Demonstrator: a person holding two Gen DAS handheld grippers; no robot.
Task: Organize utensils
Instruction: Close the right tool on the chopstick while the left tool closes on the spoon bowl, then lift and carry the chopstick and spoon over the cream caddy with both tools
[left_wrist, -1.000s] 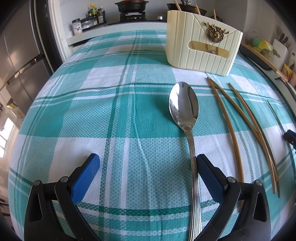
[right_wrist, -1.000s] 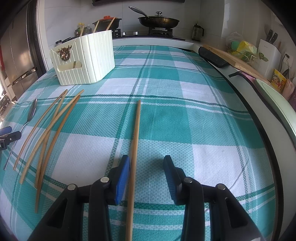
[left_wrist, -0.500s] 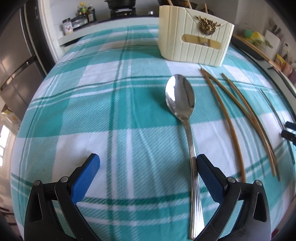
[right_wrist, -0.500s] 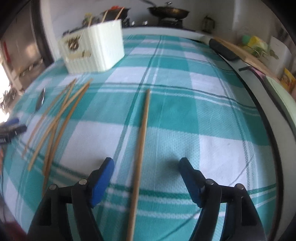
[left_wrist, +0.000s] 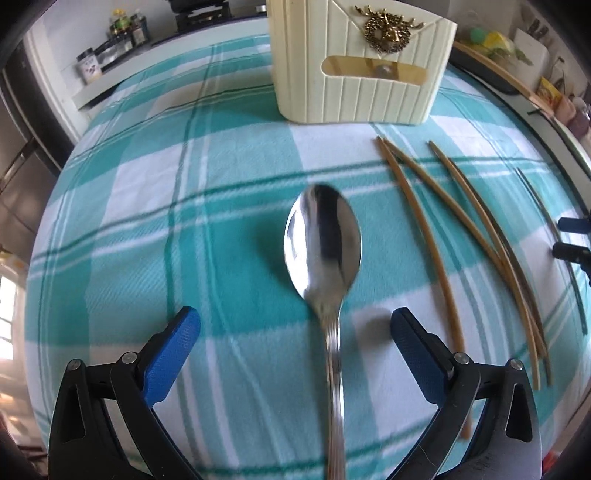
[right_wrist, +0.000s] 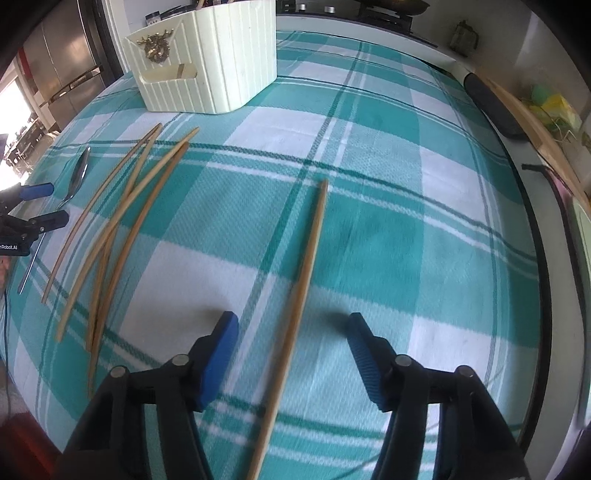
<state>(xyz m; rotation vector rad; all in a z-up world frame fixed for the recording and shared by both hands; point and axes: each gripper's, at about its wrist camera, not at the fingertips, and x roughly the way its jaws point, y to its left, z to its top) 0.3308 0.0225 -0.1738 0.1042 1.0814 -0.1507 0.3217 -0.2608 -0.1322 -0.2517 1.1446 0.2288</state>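
Left wrist view: left gripper (left_wrist: 295, 339) stands wide, blue pads clear of the shiny steel spoon (left_wrist: 325, 251) whose ribbed handle runs between them.
Right wrist view: right gripper (right_wrist: 291, 343) is partly spread; its jaws have just been closing after widening, a lone tan bamboo chopstick (right_wrist: 295, 314) lying between them, untouched.
Change: both cameras now sit nearer the cream ribbed plastic utensil holder (left_wrist: 362, 66) than a second ago; neither utensil is gripped yet.
Meaning: pickup probably still ahead.
Surroundings: four loose bamboo chopsticks (right_wrist: 122, 218) lie between spoon and lone stick on the teal plaid tablecloth (right_wrist: 406, 184).
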